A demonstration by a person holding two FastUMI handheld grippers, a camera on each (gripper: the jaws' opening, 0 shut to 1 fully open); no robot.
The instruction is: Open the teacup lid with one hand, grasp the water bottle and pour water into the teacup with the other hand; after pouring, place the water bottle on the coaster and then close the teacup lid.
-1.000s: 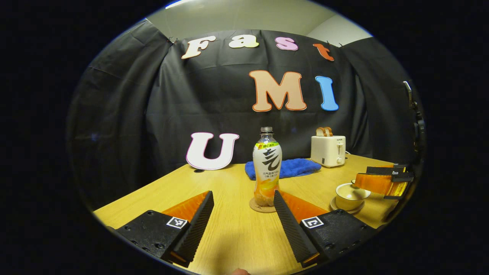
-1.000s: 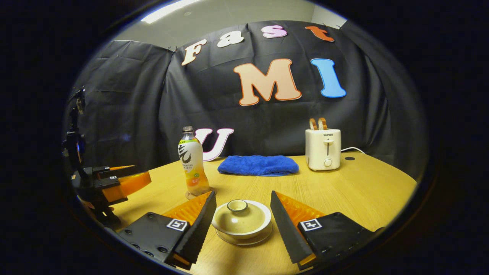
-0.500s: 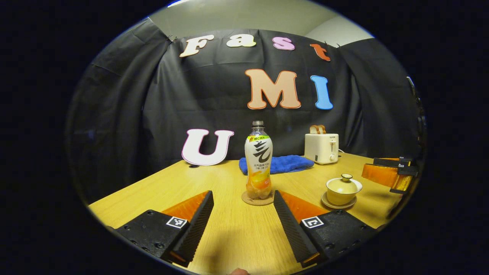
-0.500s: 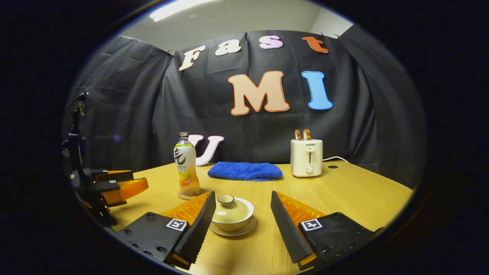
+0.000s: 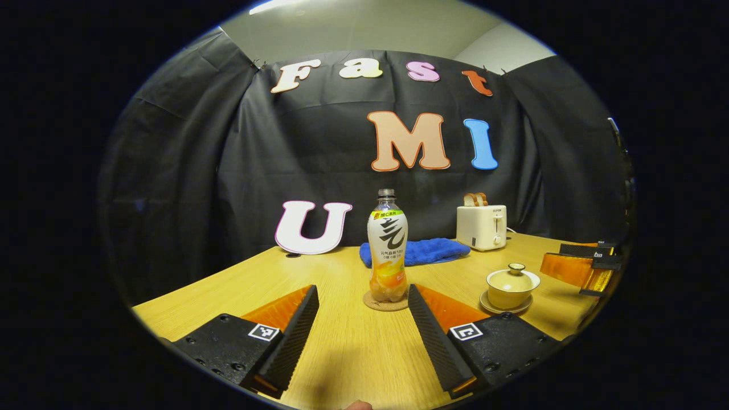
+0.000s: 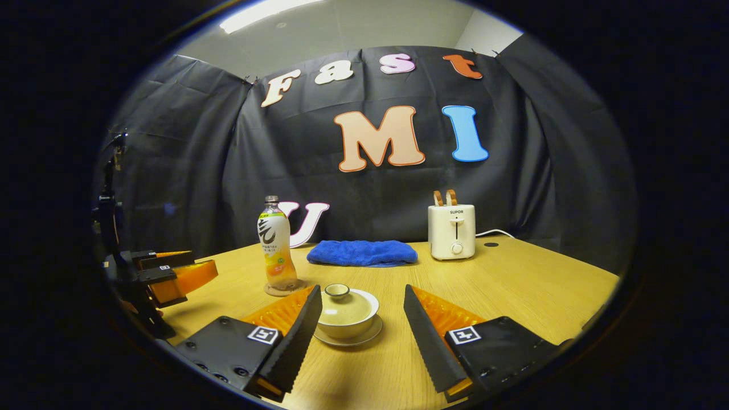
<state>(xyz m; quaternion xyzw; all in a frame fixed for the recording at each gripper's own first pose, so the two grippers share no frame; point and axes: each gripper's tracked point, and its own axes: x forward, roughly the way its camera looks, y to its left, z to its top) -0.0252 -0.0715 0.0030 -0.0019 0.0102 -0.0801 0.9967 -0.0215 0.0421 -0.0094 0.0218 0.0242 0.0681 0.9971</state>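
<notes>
The wooden table (image 6: pixel 512 285) is carrying everything, with a blue towel (image 6: pixel 362 253) and a white toaster (image 6: pixel 451 232) sitting at the back near the wall. The water bottle (image 5: pixel 387 250) is standing upright on a round cork coaster (image 5: pixel 386 302), straight ahead of the left gripper (image 5: pixel 363 333), whose fingers are spread wide and holding nothing. It is looking like a light, thin-walled plastic bottle, part full of pale orange drink under a printed sleeve, so it is likely to dent and slip if squeezed hard; the mid-body label is probably offering the steadiest hold. The teacup (image 6: pixel 347 313) is sitting on its saucer (image 6: pixel 350 338), lid (image 6: pixel 344 303) on, just beyond the right gripper (image 6: pixel 363 336), whose fingers are likewise apart and empty. The glazed cream ceramic is looking smooth and fragile; the lid's small knob (image 6: pixel 337 290) is the natural place to pinch.
</notes>
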